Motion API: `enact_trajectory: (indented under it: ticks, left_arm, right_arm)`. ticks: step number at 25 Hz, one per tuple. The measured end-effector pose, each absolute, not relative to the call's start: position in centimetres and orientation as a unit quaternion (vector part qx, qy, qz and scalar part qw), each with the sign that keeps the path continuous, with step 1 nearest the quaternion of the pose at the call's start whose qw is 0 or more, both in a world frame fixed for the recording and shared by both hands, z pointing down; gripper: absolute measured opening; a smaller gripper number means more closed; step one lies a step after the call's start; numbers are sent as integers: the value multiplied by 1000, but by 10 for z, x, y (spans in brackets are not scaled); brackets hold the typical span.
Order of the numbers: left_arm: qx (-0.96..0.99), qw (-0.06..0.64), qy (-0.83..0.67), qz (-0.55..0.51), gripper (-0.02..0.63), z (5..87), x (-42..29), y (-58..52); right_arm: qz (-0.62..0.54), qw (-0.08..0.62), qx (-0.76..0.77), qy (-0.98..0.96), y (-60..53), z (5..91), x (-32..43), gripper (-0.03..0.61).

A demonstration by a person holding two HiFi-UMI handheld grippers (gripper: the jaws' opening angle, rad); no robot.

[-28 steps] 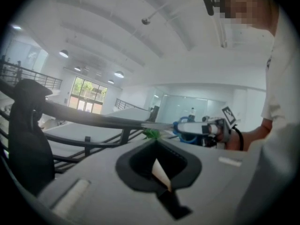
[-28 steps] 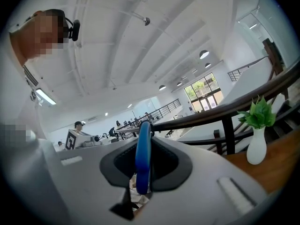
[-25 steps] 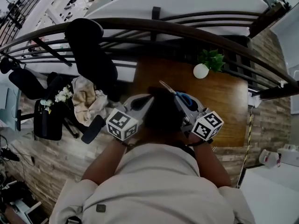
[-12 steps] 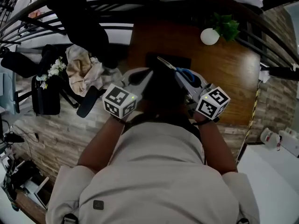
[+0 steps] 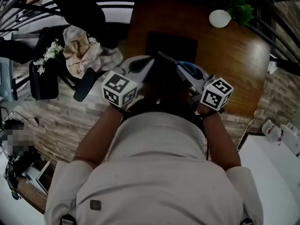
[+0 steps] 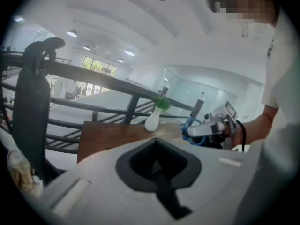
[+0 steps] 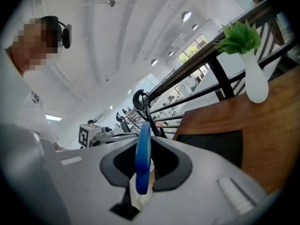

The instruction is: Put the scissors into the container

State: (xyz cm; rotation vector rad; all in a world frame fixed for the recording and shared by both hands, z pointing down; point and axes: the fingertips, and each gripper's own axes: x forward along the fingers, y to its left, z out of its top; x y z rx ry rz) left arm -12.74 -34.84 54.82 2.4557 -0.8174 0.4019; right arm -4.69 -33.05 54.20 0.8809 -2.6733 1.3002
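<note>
Right gripper [image 5: 183, 74] grasping blue-handled scissors [image 7: 143, 146]; left gripper [image 6: 157, 149] clenched, empty; both just near side of black container [image 5: 171, 46] on table [image 5: 234, 55].

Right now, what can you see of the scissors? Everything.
The scissors have blue plastic-looking handle loops and thin grey metal-looking blades. The right gripper is shut on a handle loop, seen edge-on between its jaws. The blades point away from the person, toward the dark container on the wooden table. Nothing else visibly touches them.
</note>
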Motion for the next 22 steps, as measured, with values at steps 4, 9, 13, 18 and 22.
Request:
enact_trajectory:
  ticks: [4,9,13,18,22]
  left_arm:
    - [904,264,-296,159,3,563,-129,-340]
    - [899,274,-300,165,2,583,-134,-334]
    - [896,283,-297,170,2,599,-132,-327]
    - [891,298,-292,180,3,622,-132,-319]
    - [888,309,-282,192,3,642,-127,-312]
  right_arm:
    - [433,27,274,-858,-323,561,-55,54]
    - [448,52,264,-853,-311,593,-60,54]
    - [469,56,263,-841,-303,615,-59,54]
    - [490,64,260,-830,-296,642,-57,54]
    - [506,67,261,-819,-289,664,-55,54]
